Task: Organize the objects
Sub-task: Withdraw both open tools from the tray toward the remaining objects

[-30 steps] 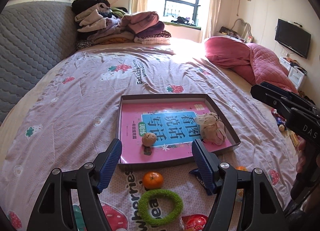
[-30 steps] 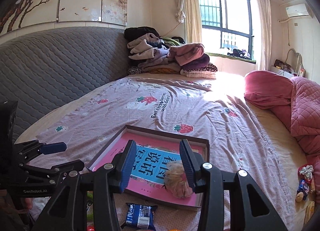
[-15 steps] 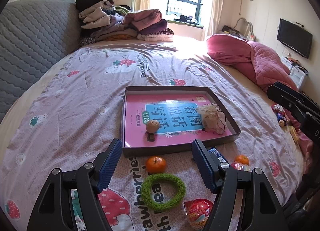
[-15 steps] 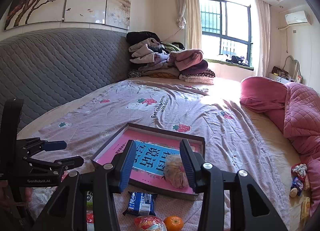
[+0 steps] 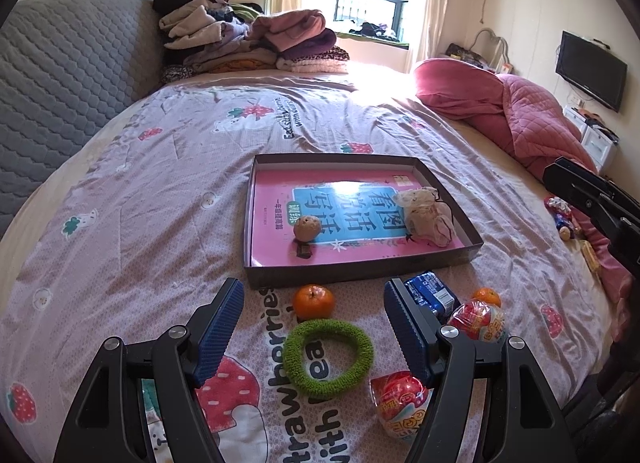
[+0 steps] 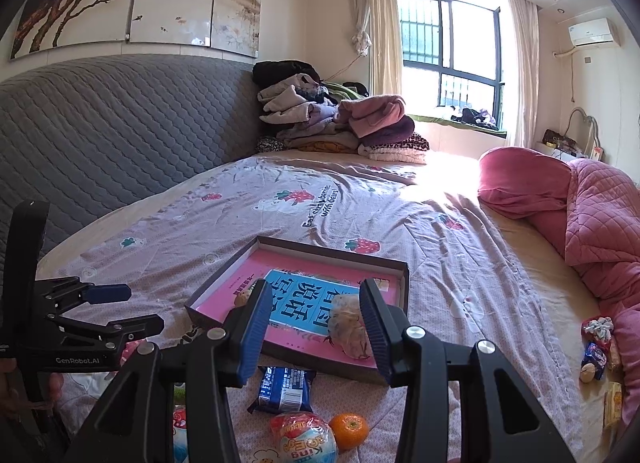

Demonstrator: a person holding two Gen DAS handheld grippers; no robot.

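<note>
Early stage: tray (image 5: pixel 256 219) mid-frame holds two items, tangerine (image 5: pixel 313 301), green ring (image 5: pixel 329 356), snacks below it still out; left gripper (image 5: pixel 314 327) wide open, right gripper (image 6: pixel 314 329) part-open, both empty.

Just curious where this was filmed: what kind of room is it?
A bedroom in a home, most likely: a wide bed with a padded headboard, folded clothes stacked at its far end, and a wall TV.

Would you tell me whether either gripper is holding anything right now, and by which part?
Nothing is held: the left gripper and right gripper both stand open and empty above the bed.
</note>
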